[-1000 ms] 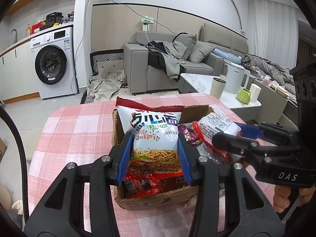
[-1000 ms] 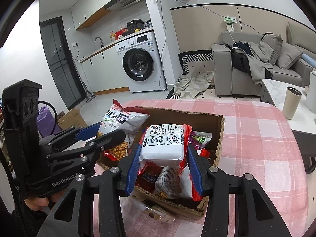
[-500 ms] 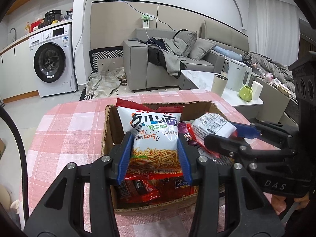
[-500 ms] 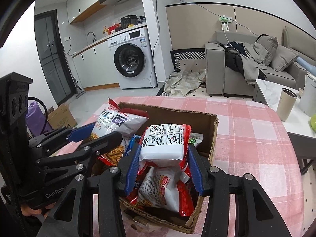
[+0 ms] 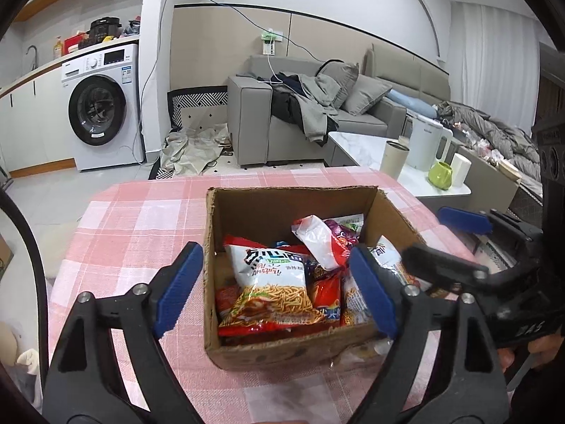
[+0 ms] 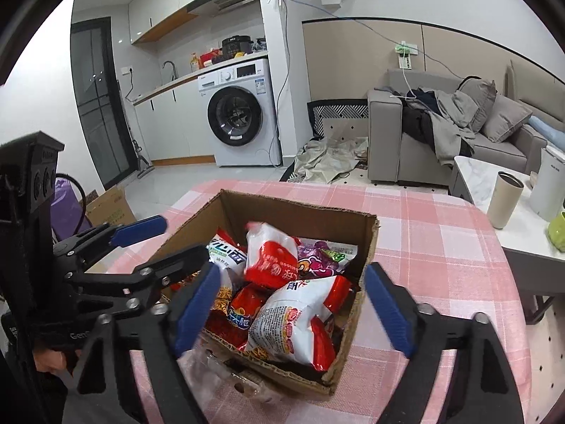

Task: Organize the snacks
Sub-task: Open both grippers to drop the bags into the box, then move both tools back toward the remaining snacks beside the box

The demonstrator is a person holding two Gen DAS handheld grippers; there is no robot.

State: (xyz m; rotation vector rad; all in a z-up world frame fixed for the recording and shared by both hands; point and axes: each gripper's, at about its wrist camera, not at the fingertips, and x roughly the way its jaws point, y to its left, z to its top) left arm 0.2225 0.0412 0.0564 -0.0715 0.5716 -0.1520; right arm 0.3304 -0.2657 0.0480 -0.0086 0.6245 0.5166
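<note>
A cardboard box (image 5: 293,198) (image 6: 367,247) full of snack packets stands on the pink checked tablecloth. A white and red noodle snack bag (image 5: 270,282) lies in its near left part. A white and red packet (image 6: 270,258) lies on top of the pile, also seen in the left wrist view (image 5: 317,238). My left gripper (image 5: 275,289) is open and empty above the box's near side. My right gripper (image 6: 293,309) is open and empty above the box, next to another white and red bag (image 6: 296,321).
A clear wrapped item (image 6: 226,371) lies on the cloth against the box's near wall. The table (image 5: 141,226) ends close behind the box. A low marble table (image 5: 370,152) with a cup, kettle and green mug stands to the right.
Both grippers have opened and let go of their packets. The noodle bag and the white packet dropped into the box. Both grippers have pulled back a little.
</note>
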